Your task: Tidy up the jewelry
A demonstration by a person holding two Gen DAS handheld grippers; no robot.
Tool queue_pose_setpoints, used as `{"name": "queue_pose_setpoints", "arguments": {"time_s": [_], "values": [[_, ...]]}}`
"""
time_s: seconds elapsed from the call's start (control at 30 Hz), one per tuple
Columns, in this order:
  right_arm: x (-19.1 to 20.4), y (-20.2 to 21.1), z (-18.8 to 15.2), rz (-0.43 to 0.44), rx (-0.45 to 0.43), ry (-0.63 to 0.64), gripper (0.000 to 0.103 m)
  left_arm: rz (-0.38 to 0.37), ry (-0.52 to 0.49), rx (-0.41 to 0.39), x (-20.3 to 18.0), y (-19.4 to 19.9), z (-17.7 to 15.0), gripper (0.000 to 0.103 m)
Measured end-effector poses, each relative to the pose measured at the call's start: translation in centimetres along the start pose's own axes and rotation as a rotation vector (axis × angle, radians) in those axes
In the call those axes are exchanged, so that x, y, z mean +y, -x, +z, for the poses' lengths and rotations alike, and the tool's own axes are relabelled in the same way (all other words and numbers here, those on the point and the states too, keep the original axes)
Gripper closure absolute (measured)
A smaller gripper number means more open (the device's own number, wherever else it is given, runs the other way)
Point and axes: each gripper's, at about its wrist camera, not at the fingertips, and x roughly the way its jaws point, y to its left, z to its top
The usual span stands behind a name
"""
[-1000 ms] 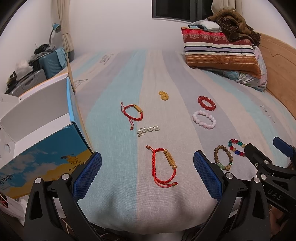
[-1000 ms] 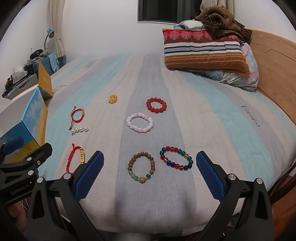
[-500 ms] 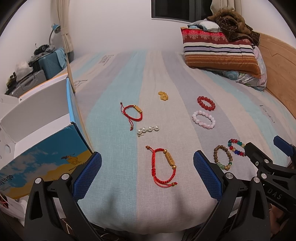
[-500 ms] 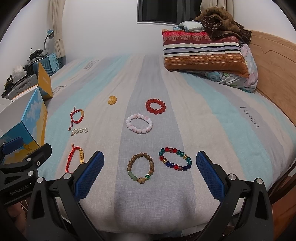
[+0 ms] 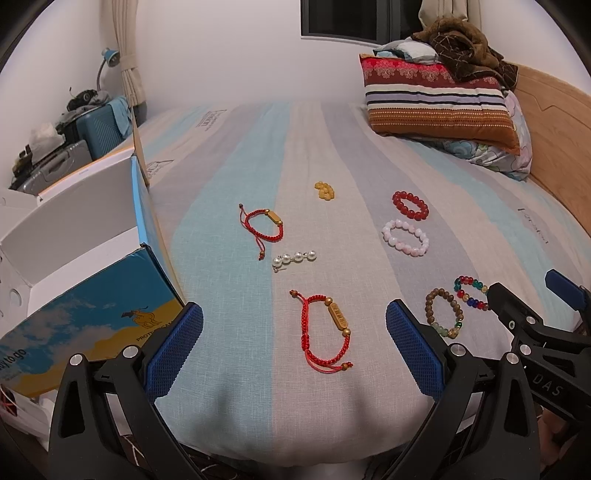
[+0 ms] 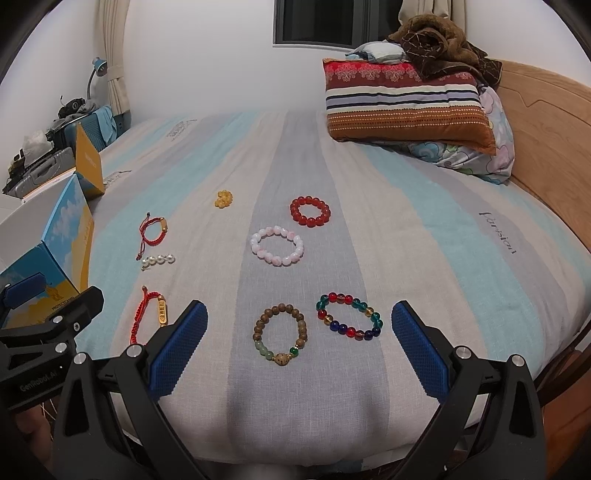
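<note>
Hiding behind the left hand-held gripper [image 6: 48,314]: red cord bracelet [image 6: 149,317], partly.

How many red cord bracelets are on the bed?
2. One red cord bracelet lies near the left gripper; the other lies farther back, just beyond the pearl string.

- Indoor light was soft, warm and fairly even; the window [image 6: 320,23] showed dark.
- A faint shadow lay on the bedsheet [image 5: 295,398] at the near edge.
- Fisheye bending curved the edges; corners were black, the far wall hazy.
</note>
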Motion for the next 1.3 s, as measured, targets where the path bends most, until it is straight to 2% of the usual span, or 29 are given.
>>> {"name": "queue_pose_setpoints", "arguments": {"time_s": [0.27,0.47,0.7,0.97,1.03,1.17,1.3], "values": [[-1.8,-1.4,0.2,-0.022,0.023,-0.012,0.007,-0.025,-0.007,0.027,-0.6,-2.0,0.0,0.006],[-4.9,-5.4,-0.2,-0.055,0.095,-0.059,0.007,-0.047,-0.033,0.075,-2.0,-5.3,-0.4,0.006],[-6.7,-10.2,-1.3,-0.087,0.188,-0.077,0.007,-0.061,-0.042,0.156,-2.8,-9.5,-1.4,0.006],[-6.8,-12.4,-1.9,-0.097,0.25,-0.079,0.012,-0.062,-0.027,0.183,-2.6,-11.5,-2.1,0.006],[-6.8,-12.5,-2.0,-0.089,0.255,-0.081,0.018,-0.065,-0.026,0.179,-2.6,-11.4,-2.2,0.007],[-6.8,-12.9,-2.3,-0.061,0.284,-0.088,0.026,-0.063,-0.025,0.184,-2.4,-11.3,-2.4,0.023],[-6.6,-12.7,-2.3,-0.059,0.282,-0.08,0.04,-0.058,-0.023,0.188,-2.2,-11.0,-2.4,0.037]]}}
